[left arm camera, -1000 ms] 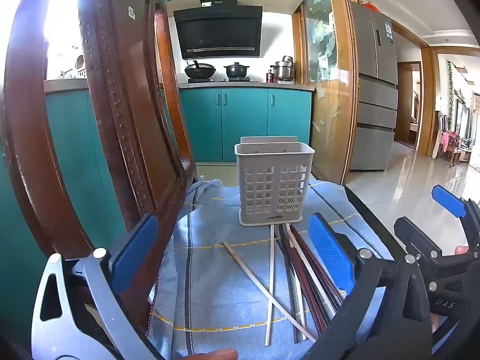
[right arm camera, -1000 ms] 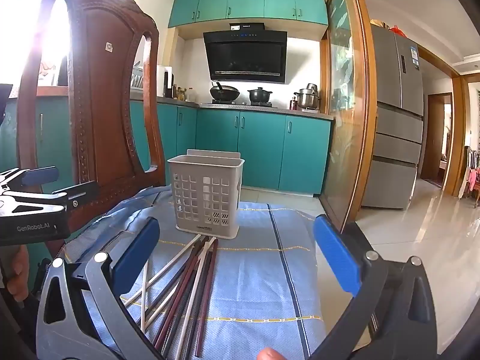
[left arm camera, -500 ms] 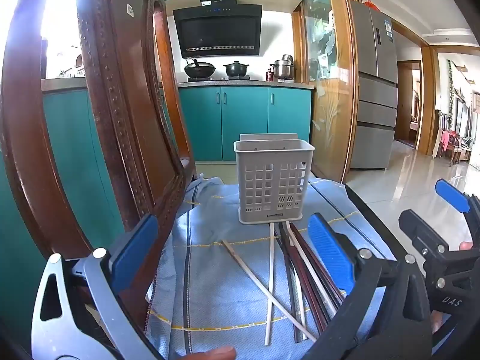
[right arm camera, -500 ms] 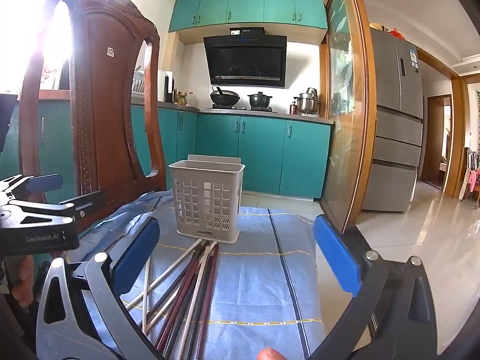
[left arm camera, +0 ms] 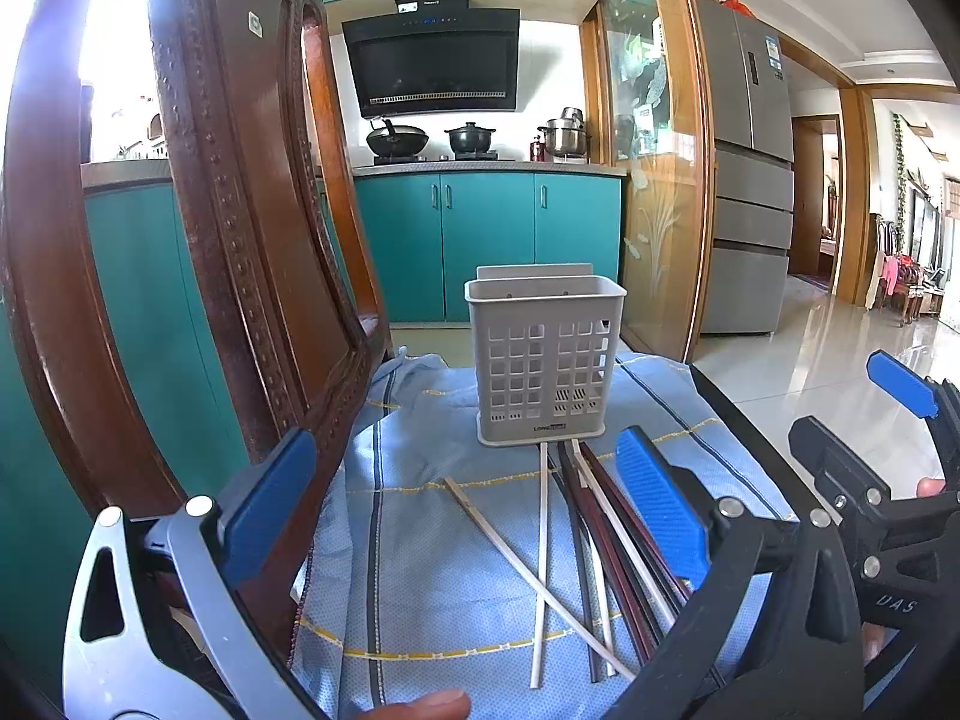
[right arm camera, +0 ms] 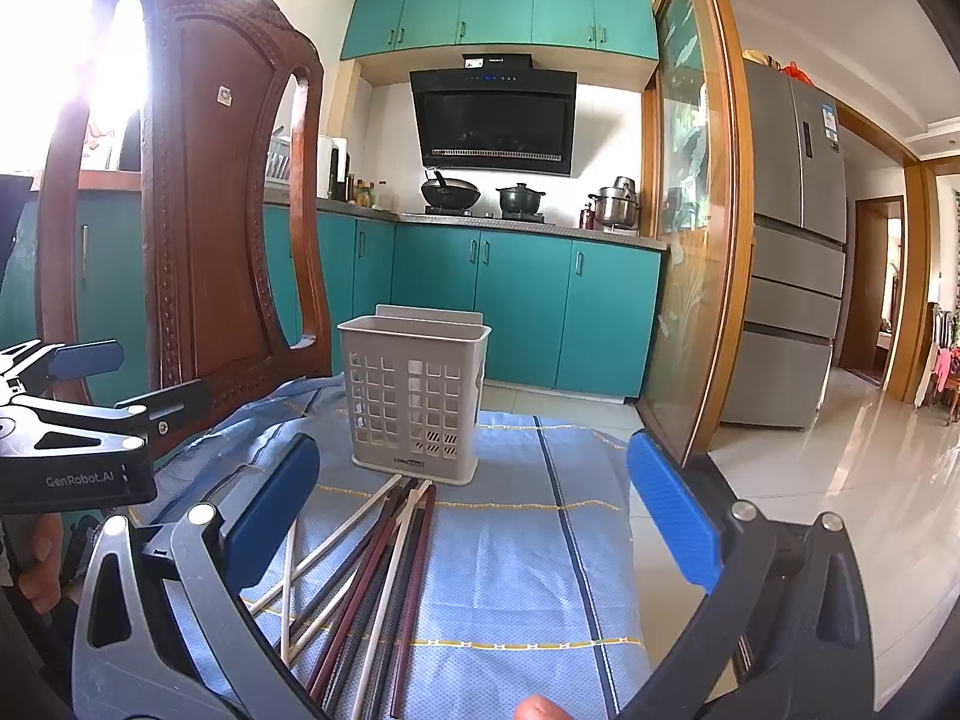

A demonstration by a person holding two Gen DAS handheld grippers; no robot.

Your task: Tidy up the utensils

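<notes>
fingers (right arm camera: 672,516) spread wide, chopsticks (right arm camera: 384,570) between

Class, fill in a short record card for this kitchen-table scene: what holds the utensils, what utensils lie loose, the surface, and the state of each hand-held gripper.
holder: white slotted utensil basket, upright, looks empty
utensils: chopsticks, light and dark, loose in front of the basket, some crossing
surface: blue cloth
left hand-held gripper: open, empty
right hand-held gripper: open, empty
beside table: wooden chair

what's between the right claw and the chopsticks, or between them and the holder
Nothing visible. The right claw hangs open over the chopsticks lying loose on the blue cloth, and the empty holder stands just beyond their far tips, open at the top.
</notes>
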